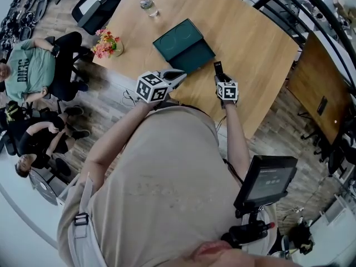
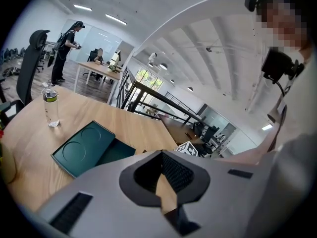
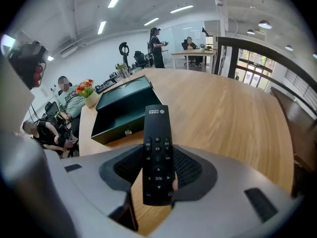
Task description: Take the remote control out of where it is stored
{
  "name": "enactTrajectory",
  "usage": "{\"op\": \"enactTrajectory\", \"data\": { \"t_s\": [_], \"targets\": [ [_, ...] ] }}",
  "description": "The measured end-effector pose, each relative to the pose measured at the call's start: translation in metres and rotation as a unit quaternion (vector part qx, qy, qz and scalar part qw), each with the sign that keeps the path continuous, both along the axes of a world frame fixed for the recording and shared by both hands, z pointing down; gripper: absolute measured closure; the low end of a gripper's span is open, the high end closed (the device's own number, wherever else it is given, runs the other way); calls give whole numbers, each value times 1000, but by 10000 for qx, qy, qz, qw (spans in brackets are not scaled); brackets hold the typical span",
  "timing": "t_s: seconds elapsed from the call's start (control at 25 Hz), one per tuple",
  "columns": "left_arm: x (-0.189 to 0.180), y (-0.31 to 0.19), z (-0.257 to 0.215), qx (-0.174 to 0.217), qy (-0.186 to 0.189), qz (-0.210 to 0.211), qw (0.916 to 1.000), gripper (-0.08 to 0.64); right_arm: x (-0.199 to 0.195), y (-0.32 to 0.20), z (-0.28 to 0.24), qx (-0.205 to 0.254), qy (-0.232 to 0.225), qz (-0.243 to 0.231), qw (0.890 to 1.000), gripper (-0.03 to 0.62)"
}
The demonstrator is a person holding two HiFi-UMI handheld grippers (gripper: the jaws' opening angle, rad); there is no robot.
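A black remote control stands up between the jaws of my right gripper, which is shut on its lower half. In the head view this gripper holds the remote over the near edge of the wooden table, right of the dark green storage box. The box has its drawer pulled out, knob facing me. My left gripper hovers at the box's near corner. Its jaws stand slightly apart with only the tabletop showing between them. The box's lid lies ahead to the left.
A water bottle stands at the table's far side and a pot of flowers at its left edge. People sit on the floor to the left. A second wooden table and railings are at the right.
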State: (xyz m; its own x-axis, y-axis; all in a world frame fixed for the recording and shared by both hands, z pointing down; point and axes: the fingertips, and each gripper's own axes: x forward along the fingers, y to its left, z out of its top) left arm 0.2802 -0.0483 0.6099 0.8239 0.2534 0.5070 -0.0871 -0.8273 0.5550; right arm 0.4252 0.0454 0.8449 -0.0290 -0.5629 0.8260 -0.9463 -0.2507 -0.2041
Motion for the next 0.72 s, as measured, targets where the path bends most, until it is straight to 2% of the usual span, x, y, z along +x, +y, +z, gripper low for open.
{"op": "enactTrajectory", "data": {
  "t_s": [0.2,0.52,0.72],
  "targets": [
    [-8,3,6,0,-83,-57,9999,555,-6,8,34,-431,-142,181,9988,403],
    [-17,1,9,-6,-206,-175,9996,555,-5,25,58,-716,-503,880,9923,403],
    [-17,3,9,-25,-207,-152,9997,555,-1,30,65,-712,-689,1240,9873,403]
  ]
}}
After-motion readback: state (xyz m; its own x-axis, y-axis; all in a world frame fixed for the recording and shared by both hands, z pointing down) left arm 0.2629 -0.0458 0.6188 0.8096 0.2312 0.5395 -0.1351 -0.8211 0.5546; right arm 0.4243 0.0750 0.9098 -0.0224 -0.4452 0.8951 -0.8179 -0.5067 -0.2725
